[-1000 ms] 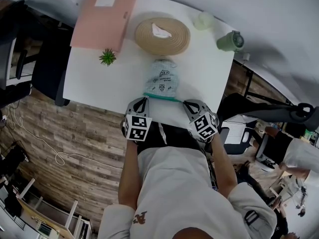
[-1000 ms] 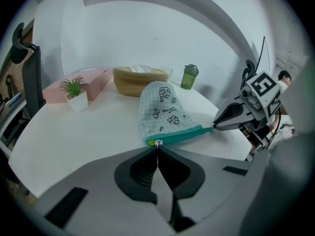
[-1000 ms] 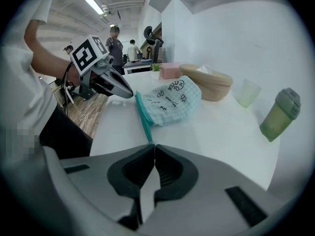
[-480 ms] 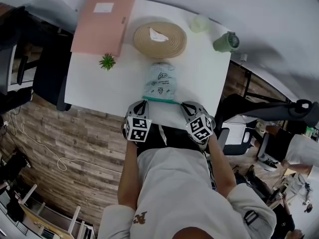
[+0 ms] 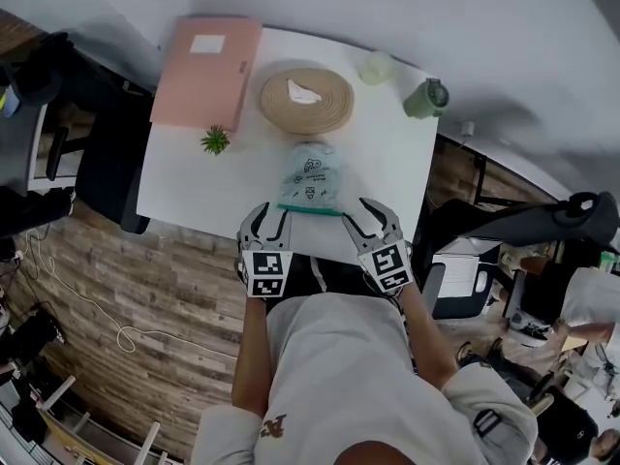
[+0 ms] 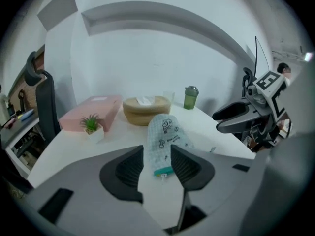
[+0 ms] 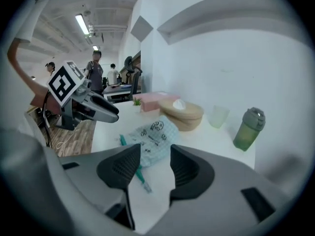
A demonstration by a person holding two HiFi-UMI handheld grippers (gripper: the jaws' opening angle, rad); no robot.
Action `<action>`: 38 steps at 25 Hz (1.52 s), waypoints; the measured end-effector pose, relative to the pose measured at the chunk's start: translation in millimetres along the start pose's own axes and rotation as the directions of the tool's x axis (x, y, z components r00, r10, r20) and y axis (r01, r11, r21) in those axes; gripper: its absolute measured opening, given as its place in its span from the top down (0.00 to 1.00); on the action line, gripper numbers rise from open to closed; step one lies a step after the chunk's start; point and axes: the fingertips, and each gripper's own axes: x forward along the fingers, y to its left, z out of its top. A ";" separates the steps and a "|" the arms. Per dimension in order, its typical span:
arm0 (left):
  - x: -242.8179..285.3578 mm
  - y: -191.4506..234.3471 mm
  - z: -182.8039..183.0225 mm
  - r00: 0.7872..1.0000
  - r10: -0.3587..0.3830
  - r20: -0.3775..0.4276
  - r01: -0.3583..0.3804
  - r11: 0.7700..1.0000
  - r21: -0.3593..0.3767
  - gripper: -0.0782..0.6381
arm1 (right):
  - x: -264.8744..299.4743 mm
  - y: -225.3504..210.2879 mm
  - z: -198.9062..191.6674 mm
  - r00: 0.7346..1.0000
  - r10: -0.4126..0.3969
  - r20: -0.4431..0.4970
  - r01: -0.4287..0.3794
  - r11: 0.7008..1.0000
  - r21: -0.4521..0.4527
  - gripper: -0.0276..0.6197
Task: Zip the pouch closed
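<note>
The grey left gripper [image 5: 268, 219] and right gripper [image 5: 372, 219] hover released just short of the pale blue printed fabric pouch [image 5: 312, 174], jaws opening with nothing between them. The pouch lies flat on the white table [image 5: 184, 177], its teal zipper edge [image 5: 310, 209] nearest. Beyond the pouch sits a round woven basket [image 5: 306, 100], and farther right of the pouch stands a green bottle [image 5: 424, 98].

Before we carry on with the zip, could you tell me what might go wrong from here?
Neither the left gripper nor the right gripper holds the pouch. Their jaws are opening, so a tug on the zip could drag the loose pouch. The zip pull is small and could slip from the pads. A shove could push the pouch into the basket behind it.
</note>
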 end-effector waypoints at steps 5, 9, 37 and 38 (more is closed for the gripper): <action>-27.5 10.9 61.7 0.987 0.038 0.154 -0.045 0.998 0.040 0.59 | -20.8 -13.5 63.6 0.985 -0.063 0.162 0.059 0.998 0.028 0.59; -51.7 17.8 108.8 0.960 0.051 0.277 -0.071 0.995 0.063 0.51 | -41.3 -26.0 111.1 0.952 -0.134 0.277 0.123 0.991 0.054 0.52; -97.1 40.9 249.5 0.799 -0.128 0.588 0.052 0.988 0.144 0.31 | -95.5 -38.7 234.4 0.737 -0.485 0.471 0.446 0.872 0.200 0.38; -95.1 40.5 250.5 0.799 -0.133 0.586 0.056 0.987 0.149 0.31 | -95.1 -39.6 234.1 0.736 -0.489 0.468 0.450 0.870 0.201 0.38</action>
